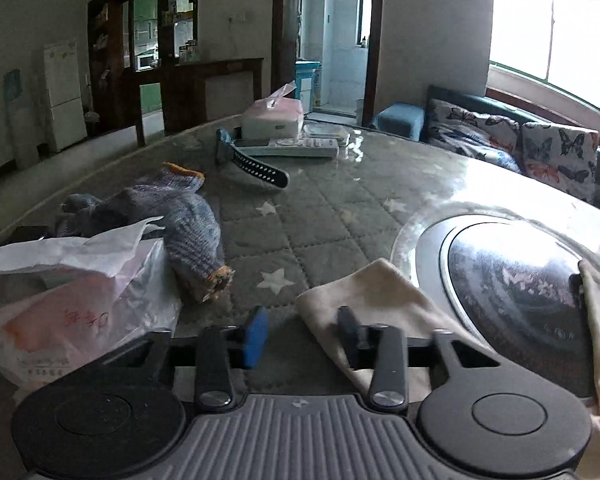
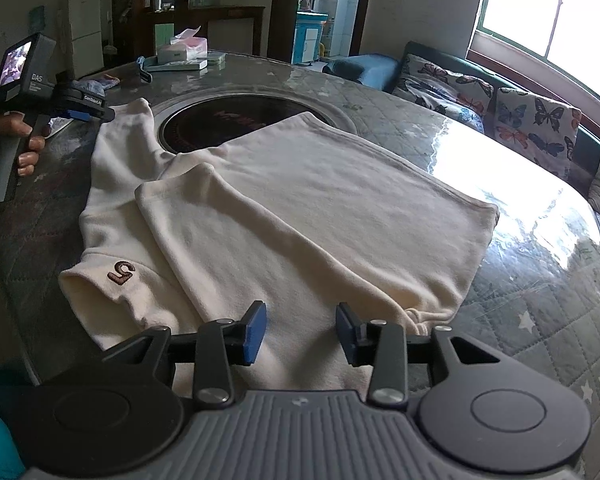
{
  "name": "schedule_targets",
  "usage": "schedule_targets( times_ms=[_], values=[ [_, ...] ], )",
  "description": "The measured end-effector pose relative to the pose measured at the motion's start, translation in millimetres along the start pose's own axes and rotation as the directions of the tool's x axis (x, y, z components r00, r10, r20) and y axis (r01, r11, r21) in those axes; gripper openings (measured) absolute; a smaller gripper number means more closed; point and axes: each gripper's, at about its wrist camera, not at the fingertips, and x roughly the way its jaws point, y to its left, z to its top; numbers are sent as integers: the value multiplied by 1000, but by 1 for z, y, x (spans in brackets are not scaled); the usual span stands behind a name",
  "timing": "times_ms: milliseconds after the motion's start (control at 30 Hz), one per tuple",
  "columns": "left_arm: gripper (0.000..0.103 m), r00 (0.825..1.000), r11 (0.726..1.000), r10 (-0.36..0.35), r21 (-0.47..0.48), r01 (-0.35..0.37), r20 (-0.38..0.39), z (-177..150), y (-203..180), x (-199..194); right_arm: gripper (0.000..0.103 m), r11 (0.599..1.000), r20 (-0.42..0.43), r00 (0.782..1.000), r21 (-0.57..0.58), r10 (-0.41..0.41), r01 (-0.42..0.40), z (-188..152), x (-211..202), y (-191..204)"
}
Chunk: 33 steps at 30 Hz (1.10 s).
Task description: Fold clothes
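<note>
My left gripper (image 1: 302, 336) open wide, my right gripper (image 2: 301, 332) open wide too, my left hand (image 2: 18, 140) wrapped round its handle

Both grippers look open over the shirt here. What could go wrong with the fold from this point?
The left gripper sits only at the tip of a sleeve, so a pinch may catch little cloth and slip. The cream shirt lies across the round black cooktop set into the table; dragging could snag there. The right gripper may pinch several layers.
</note>
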Motion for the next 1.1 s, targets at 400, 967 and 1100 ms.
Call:
schedule_targets(
  times_ms=[400,967,1100],
  values=[
    [4,944,952,-306,37,304,124,22,-38,-78,39,999,43,999,34,-11,10,-1,-9,-4],
    [5,619,576,-781,285,766,-87,-51,-174,-184,39,977,87,994,207,-69,50,-19,-34,-41],
    [11,599,535,-779,301,789,-185,-70,-181,-177,39,970,90,992,236,-88,65,-21,-40,-48]
  ],
)
